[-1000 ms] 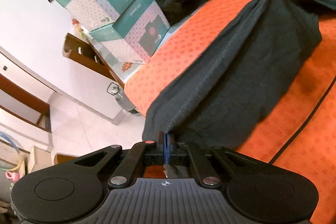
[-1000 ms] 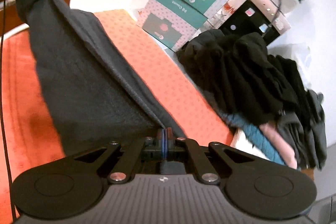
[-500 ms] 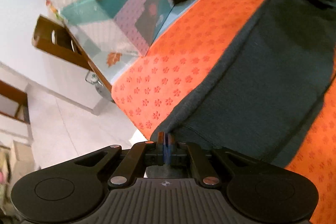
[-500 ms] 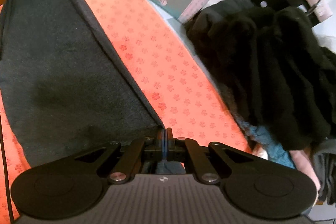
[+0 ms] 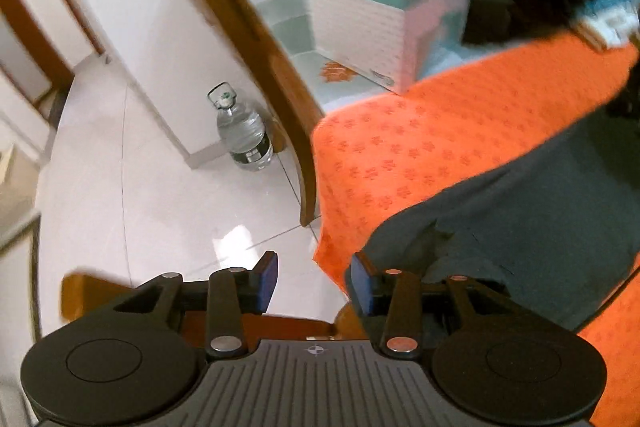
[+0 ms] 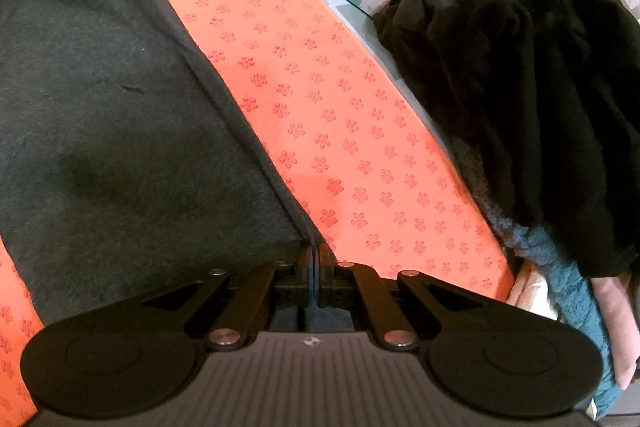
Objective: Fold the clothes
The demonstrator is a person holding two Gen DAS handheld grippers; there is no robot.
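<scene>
Gone from the left gripper [image 5: 310, 281] is the dark cloth it was pinching half a second ago; its jaws are opening now with nothing between the blue pads [image 5: 267, 277], and its view has swung off the table toward the tiled floor [image 5: 132, 187] and a water jug [image 5: 244, 135] at ten o'clock.

Largest thing first: the orange floral cloth [image 6: 340, 115] covers the table, running from six o'clock up to twelve in the right wrist view. On it lies the dark grey garment [image 6: 104, 99], spread flat across the nine o'clock half, its thick hem running diagonally down to the gripper. In the left view that same dark grey garment [image 5: 540, 227] sits at three o'clock, its released corner a bit rumpled near the table's edge, though the blur there makes it hard to say how neat it landed.

Next, the pile of black clothes [image 6: 520, 67] waits at two o'clock.

Smallest: the right gripper [image 6: 313, 259] is clamped tight on the garment's hem corner.

To finish this lay-down well, I'd judge the right corner should be drawn gently taut along the hem before letting go, so the edge lands straight, and the left corner may want a smoothing touch.
</scene>
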